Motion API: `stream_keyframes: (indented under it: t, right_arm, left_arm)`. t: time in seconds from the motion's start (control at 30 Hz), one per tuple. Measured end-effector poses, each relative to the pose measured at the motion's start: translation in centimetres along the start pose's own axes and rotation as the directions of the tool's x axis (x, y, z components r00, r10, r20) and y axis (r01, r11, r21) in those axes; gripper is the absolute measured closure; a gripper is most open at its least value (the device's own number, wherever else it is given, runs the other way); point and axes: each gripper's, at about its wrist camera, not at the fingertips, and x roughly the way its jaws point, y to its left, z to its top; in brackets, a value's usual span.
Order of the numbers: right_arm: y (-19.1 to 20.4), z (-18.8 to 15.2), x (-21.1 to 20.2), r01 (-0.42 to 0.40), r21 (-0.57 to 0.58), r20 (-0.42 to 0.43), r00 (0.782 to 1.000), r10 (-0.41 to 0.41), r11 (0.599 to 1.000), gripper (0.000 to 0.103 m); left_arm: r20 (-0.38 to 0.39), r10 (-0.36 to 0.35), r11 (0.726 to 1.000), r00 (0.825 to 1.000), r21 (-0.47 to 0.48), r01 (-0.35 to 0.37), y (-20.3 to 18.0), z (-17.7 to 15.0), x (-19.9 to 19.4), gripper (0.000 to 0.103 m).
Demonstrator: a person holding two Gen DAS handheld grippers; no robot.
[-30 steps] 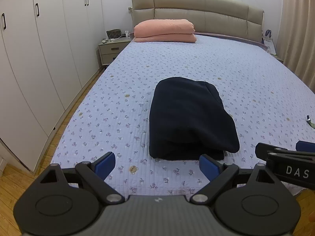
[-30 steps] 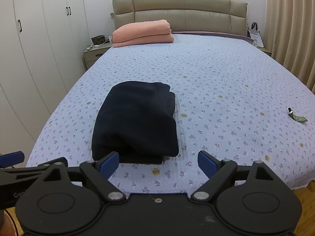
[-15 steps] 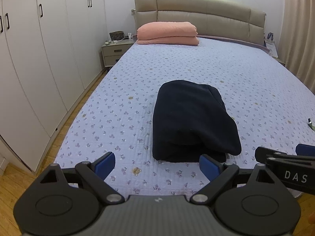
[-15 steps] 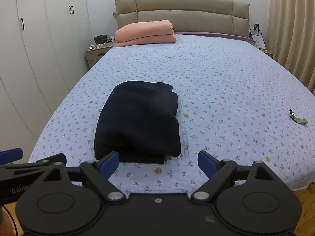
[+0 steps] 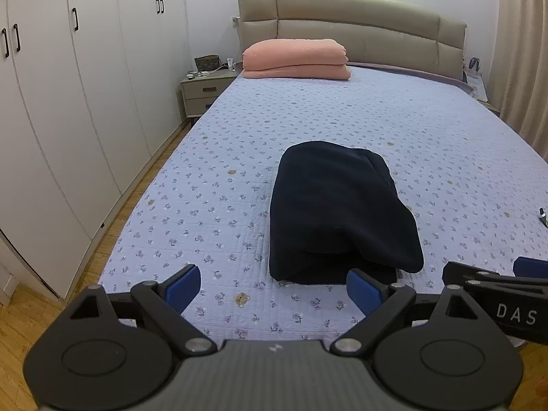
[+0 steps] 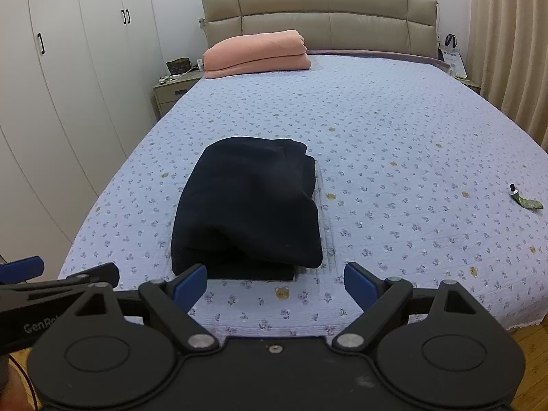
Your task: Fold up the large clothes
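A dark navy garment (image 5: 337, 212) lies folded into a thick bundle on the flowered lilac bedspread (image 5: 212, 185), near the foot of the bed. It also shows in the right wrist view (image 6: 248, 205). My left gripper (image 5: 274, 286) is open and empty, held off the foot edge just short of the bundle. My right gripper (image 6: 275, 284) is open and empty, also short of the bundle. Each gripper shows at the edge of the other's view.
A folded pink quilt (image 5: 296, 59) lies by the padded headboard (image 5: 352, 17). White wardrobes (image 5: 68, 102) and a nightstand (image 5: 202, 94) stand on the left. A small green tube (image 6: 525, 200) lies at the bed's right. Curtains (image 6: 510, 51) hang at the right.
Both grippers have drawn back and risen slightly from the bed's foot. The bundle has not moved. Both stay open.
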Motion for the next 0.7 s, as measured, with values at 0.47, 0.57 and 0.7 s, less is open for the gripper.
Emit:
stream_keyframes:
  t: [0.47,0.57,0.7]
  right_arm:
    - [-0.1,0.0,0.2,0.005,0.007,-0.006,1.000,-0.005,1.000,0.000]
    - [-0.2,-0.1,0.2,0.006,0.008,-0.008,1.000,-0.006,1.000,0.000]
    - [-0.3,-0.1,0.2,0.010,0.013,-0.007,1.000,-0.010,1.000,0.000]
  left_arm:
    - [0.006,0.073,0.997,0.997,-0.040,-0.072,1.0,0.2,-0.1,0.009]
    - [0.047,0.112,0.994,0.993,0.000,-0.112,0.4,0.0,-0.5,0.009]
    - [0.104,0.174,0.983,0.979,0.035,-0.179,0.0,-0.1,-1.0,0.009]
